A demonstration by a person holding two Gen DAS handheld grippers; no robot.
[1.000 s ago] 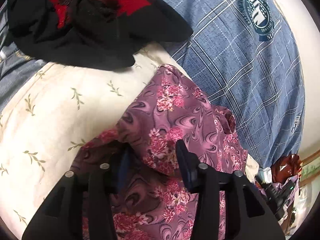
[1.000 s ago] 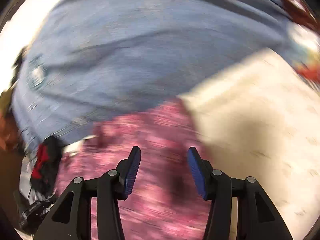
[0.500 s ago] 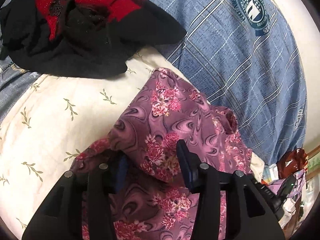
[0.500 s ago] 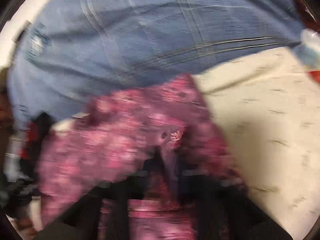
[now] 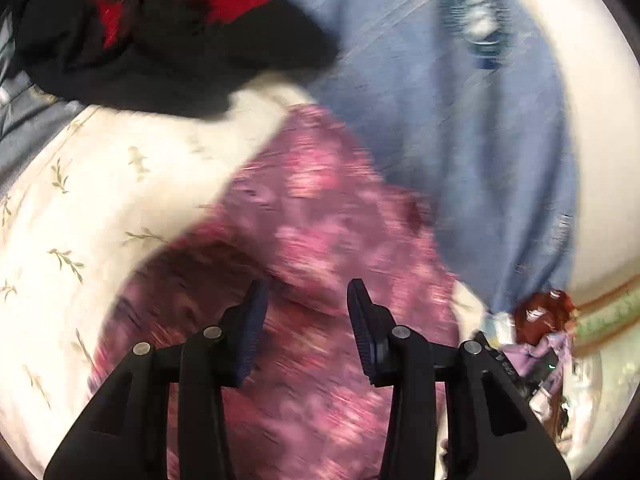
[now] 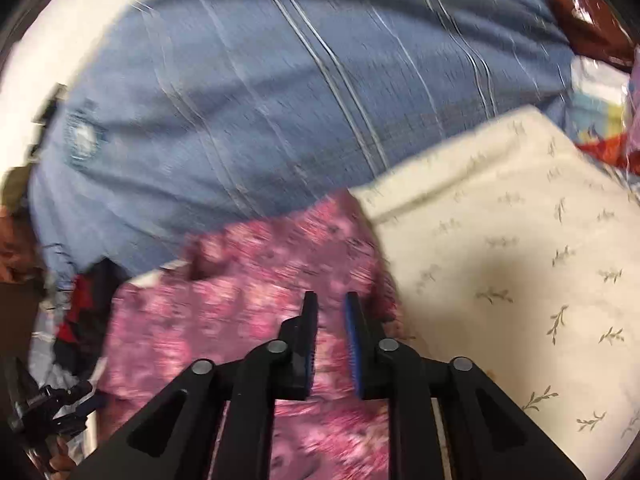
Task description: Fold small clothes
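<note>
Left gripper (image 5: 307,312) spread wide, empty, over soft pink floral garment (image 5: 320,240), blurred, folded, lying on cream leaf-print sheet (image 5: 100,208), long axis slanting up toward blue checked cloth (image 5: 460,140); right gripper (image 6: 332,340) narrowed, grip unclear; black-and-red garment (image 5: 160,32) heaped beyond

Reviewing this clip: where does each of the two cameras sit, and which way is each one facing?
Left wrist: sits on the left gripper, facing over its spread fingers at the pink floral garment; black-and-red garment beyond.
Right wrist: sits on the right gripper, fingers nearly together above the same garment.
Shared: garment, cream leaf-print sheet, blue checked cloth.
</note>
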